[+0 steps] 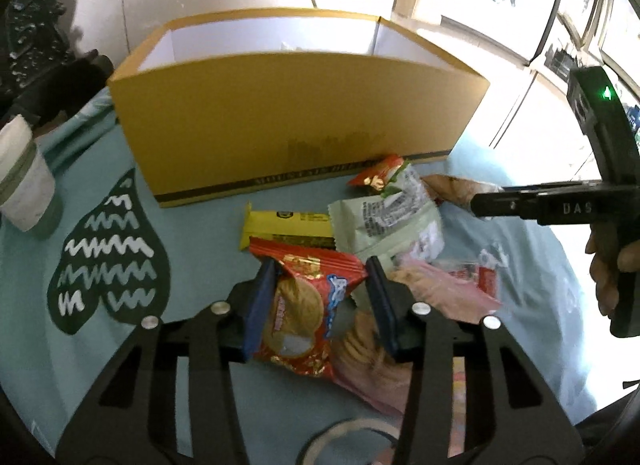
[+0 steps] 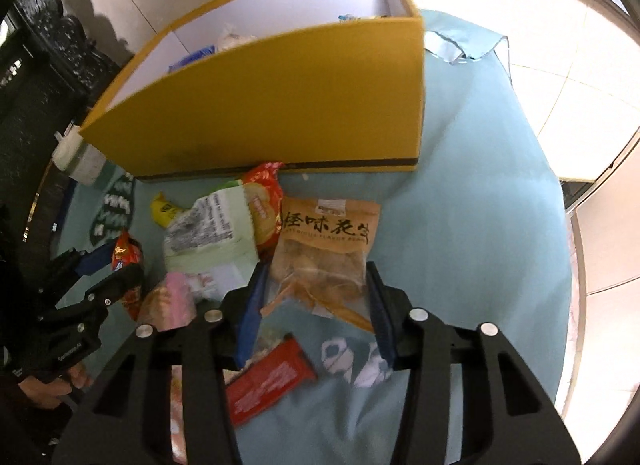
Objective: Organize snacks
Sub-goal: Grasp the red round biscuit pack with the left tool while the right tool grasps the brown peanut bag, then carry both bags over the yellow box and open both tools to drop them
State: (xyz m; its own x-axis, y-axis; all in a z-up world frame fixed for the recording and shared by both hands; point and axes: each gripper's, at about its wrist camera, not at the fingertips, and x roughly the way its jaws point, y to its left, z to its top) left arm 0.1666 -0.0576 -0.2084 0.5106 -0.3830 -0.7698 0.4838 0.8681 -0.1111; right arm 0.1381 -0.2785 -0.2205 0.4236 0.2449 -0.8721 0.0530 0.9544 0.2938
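A yellow cardboard box (image 1: 280,113) with a white inside stands on the teal cloth; in the right wrist view (image 2: 280,105) a few packets show inside it. A heap of snack packets lies in front of it. My left gripper (image 1: 320,265) has its jaws closed against a red biscuit packet (image 1: 304,305). My right gripper (image 2: 316,269) straddles the lower end of a brown peanut bag (image 2: 328,241), its blue pads touching the bag's sides. A pale green packet (image 1: 392,217), a yellow bar (image 1: 288,229), a pink biscuit pack (image 1: 432,285) and a red bar (image 2: 268,381) lie around them.
A white paper cup (image 1: 24,185) stands at the left of the table. The teal cloth (image 2: 480,225) with a dark leaf print covers the round table. Tiled floor lies beyond the table edge. Dark furniture stands at the far left.
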